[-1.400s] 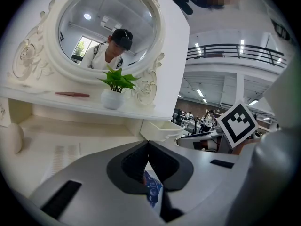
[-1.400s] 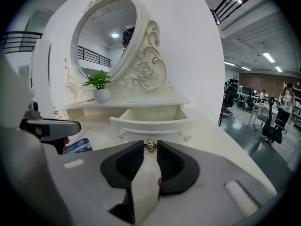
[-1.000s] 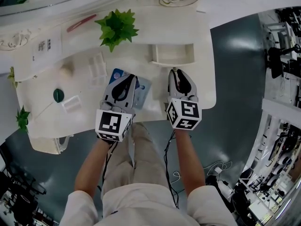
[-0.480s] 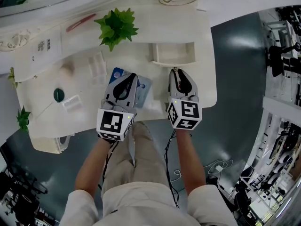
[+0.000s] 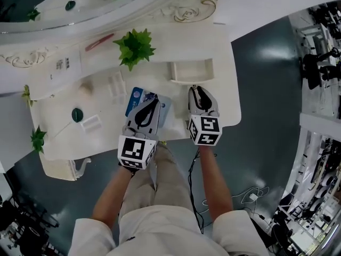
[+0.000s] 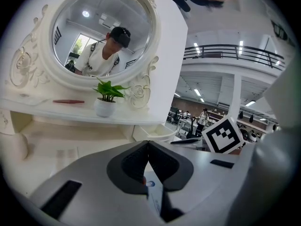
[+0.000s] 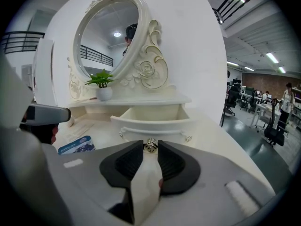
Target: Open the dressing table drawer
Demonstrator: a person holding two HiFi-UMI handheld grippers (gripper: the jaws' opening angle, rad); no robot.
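Note:
The small drawer [image 5: 192, 71] of the white dressing table [image 5: 226, 97] stands pulled out from under the shelf. In the right gripper view its open box [image 7: 153, 119] shows empty, with the brass knob [image 7: 150, 145] on its front. My right gripper [image 5: 196, 88] is shut on that knob, one fingertip on each side [image 7: 150, 143]. My left gripper [image 5: 153, 100] hovers shut and empty above a blue packet [image 5: 136, 97] lying on the tabletop. In the left gripper view its jaws [image 6: 148, 143] meet in a closed seam.
A potted green plant [image 5: 134, 46] and a red stick [image 5: 98, 41] sit on the shelf below the oval mirror [image 6: 101, 34]. A clear organizer [image 5: 116, 81] and a small green-topped item [image 5: 78, 114] lie at the left. The table's front edge is by my legs.
The left gripper has lifted a little above the blue packet. The right gripper stays on the knob. The head view has shifted, so the table sits lower in the picture.

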